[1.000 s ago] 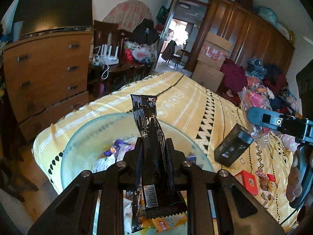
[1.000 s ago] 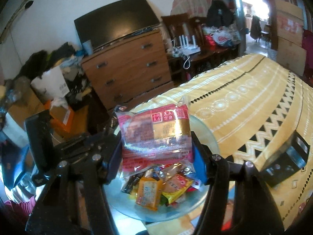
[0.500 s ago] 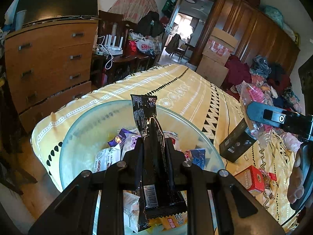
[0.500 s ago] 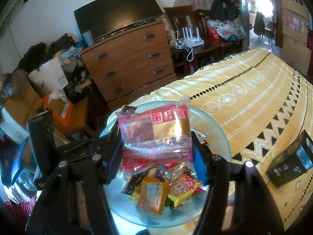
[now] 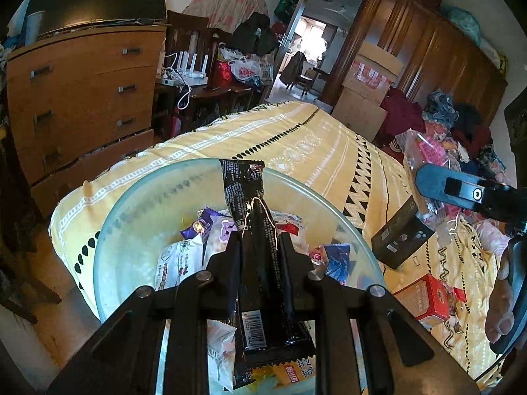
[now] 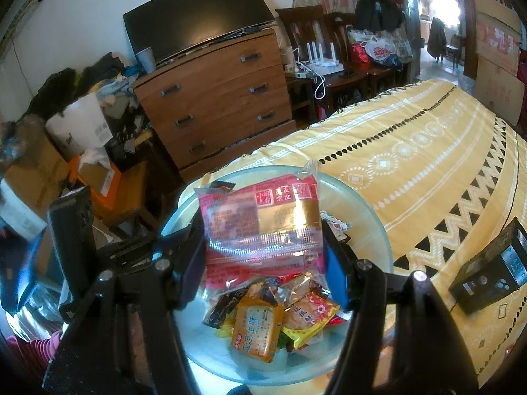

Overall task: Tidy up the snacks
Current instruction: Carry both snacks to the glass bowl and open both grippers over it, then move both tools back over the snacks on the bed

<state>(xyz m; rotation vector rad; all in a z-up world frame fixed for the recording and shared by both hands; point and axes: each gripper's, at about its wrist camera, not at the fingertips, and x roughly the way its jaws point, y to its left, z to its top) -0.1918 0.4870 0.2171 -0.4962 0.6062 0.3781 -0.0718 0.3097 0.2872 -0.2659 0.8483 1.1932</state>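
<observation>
I have my left gripper point(image 5: 260, 247) clamped narrow on a long black foil snack stick point(image 5: 260, 247) and my right gripper point(image 6: 263, 247) gripping a pink-and-gold plastic packet point(image 6: 260, 220), both poised over the pale glass bowl point(image 5: 131, 217) of wrapped snacks on the yellow patterned bedspread point(image 5: 313, 151), so releasing should drop them inside.

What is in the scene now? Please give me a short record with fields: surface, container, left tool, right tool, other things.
surface: yellow patterned bedcover
container: glass bowl, partly filled with wrapped snacks
left tool: left tool shut on a black snack bar, over the bowl
right tool: right tool shut on a red and gold snack packet, over the bowl
other things: black box and red box on the bedcover beside the bowl
</observation>
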